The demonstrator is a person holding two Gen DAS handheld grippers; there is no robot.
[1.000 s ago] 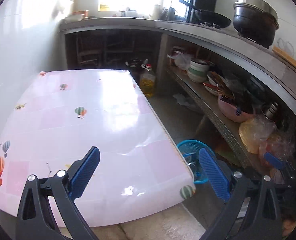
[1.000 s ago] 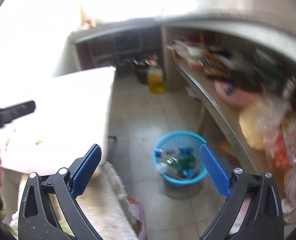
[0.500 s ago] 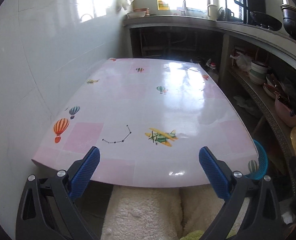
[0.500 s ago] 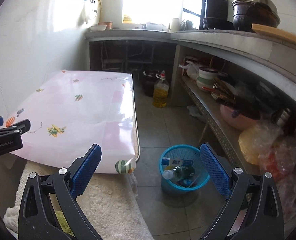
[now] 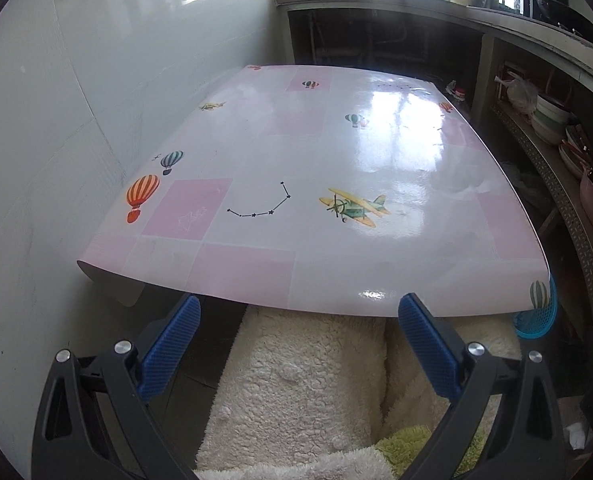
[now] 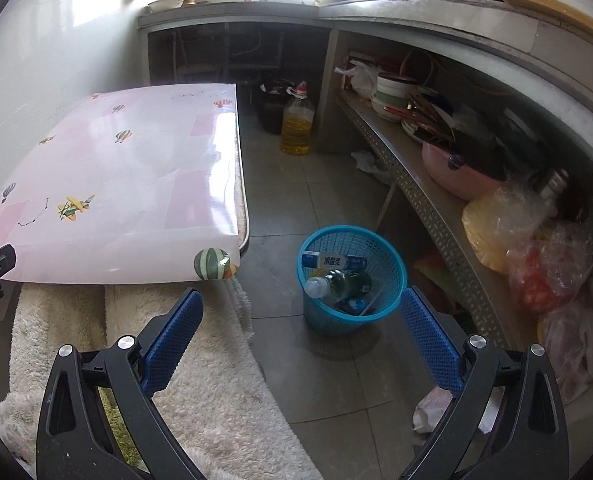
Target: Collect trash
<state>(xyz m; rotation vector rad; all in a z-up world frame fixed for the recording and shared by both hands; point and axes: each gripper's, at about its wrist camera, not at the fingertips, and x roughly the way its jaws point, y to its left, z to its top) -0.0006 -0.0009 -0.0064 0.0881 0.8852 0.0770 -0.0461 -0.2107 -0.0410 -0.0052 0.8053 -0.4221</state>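
Observation:
A blue mesh trash basket (image 6: 392,280) stands on the floor right of the table; a plastic bottle (image 6: 336,283) and a blue-and-white box (image 6: 334,261) lie in it. Its rim shows at the table's right corner in the left wrist view (image 5: 536,322). The pink table (image 5: 316,184) with balloon and plane prints has nothing on it. My left gripper (image 5: 298,346) is open and empty in front of the table's near edge. My right gripper (image 6: 302,334) is open and empty above the floor, just before the basket.
A cream fluffy rug (image 6: 200,392) lies under the table's near edge. A cooking oil bottle (image 6: 296,126) stands on the floor at the back. A low shelf (image 6: 416,184) holds bowls, a pink basin and plastic bags. Crumpled white paper (image 6: 370,162) lies beside the shelf.
My left gripper swung left from the table's right corner and now faces the whole tabletop. My right gripper steadied, facing the basket. Both stayed open.

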